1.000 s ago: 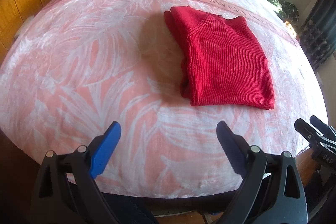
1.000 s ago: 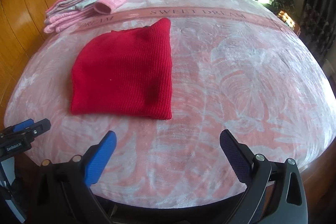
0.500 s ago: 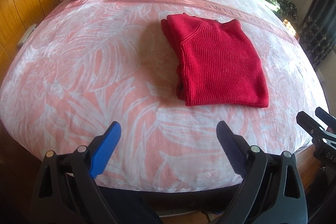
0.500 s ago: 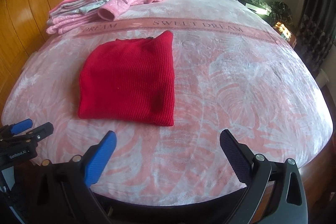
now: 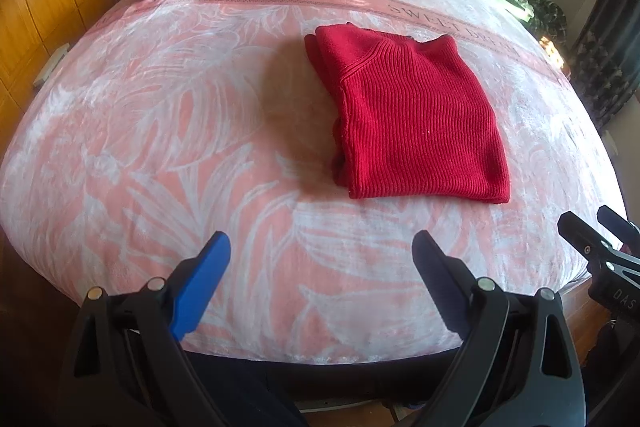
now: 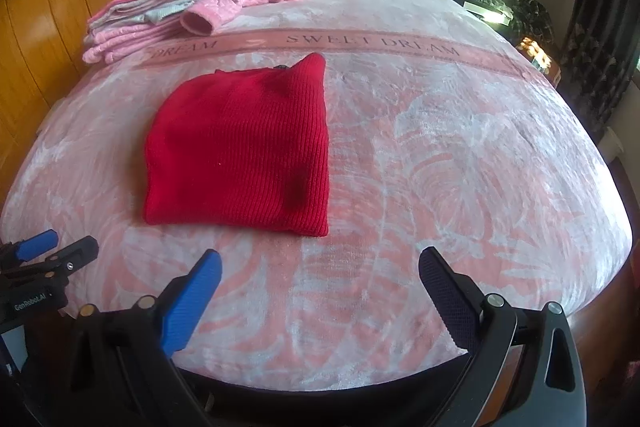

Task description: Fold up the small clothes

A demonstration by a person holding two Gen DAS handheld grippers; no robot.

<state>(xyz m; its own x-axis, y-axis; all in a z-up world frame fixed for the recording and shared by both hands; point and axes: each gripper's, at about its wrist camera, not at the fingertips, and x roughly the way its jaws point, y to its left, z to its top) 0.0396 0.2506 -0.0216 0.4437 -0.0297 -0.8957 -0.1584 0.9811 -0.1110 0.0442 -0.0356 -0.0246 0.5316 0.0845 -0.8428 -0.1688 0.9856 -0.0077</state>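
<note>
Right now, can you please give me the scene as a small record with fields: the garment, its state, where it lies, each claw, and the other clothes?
garment: red knit sweater
state: folded into a flat rectangle, ribbed side up
place: on the pink leaf-pattern blanket, just in front of the "SWEET DREAM" band
left claw: open, holding nothing, at the near edge of the bed, apart from the sweater
right claw: open, holding nothing, at the near edge of the bed, apart from the sweater
other clothes: pile of pink and grey clothes at the far left of the bed
</note>
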